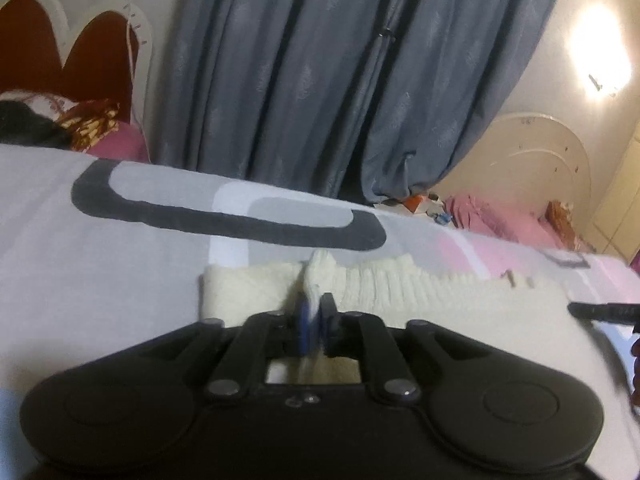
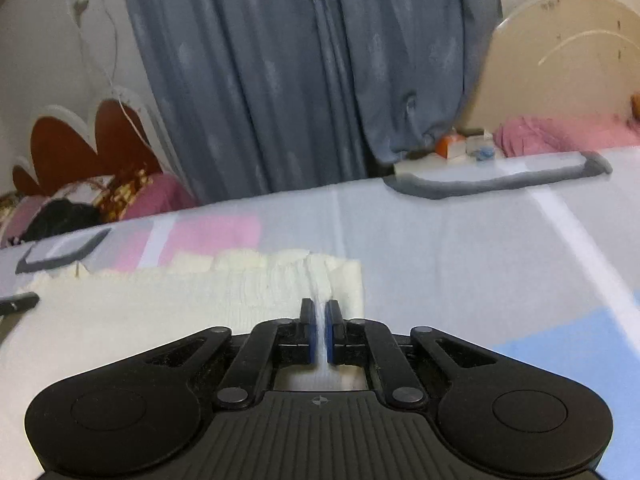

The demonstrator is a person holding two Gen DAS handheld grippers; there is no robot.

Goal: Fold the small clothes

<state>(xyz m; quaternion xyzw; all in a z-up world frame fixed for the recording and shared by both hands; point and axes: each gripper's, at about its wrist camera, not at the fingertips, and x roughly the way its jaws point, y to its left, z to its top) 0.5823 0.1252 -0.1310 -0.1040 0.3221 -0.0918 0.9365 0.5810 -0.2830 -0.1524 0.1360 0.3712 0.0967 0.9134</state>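
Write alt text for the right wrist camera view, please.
The right gripper is shut on a pinch of a cream knit garment lying on a patterned bedsheet. Grey curtains hang behind the bed.

- The left wrist camera rides low behind its left claw (image 1: 314,312), close over the bed (image 1: 80,264), facing the grey curtain (image 1: 304,72).
- The right wrist camera sits likewise (equally near) behind the right claw (image 2: 320,316).
- Both share curtain, bed and cream garment (image 2: 168,300).
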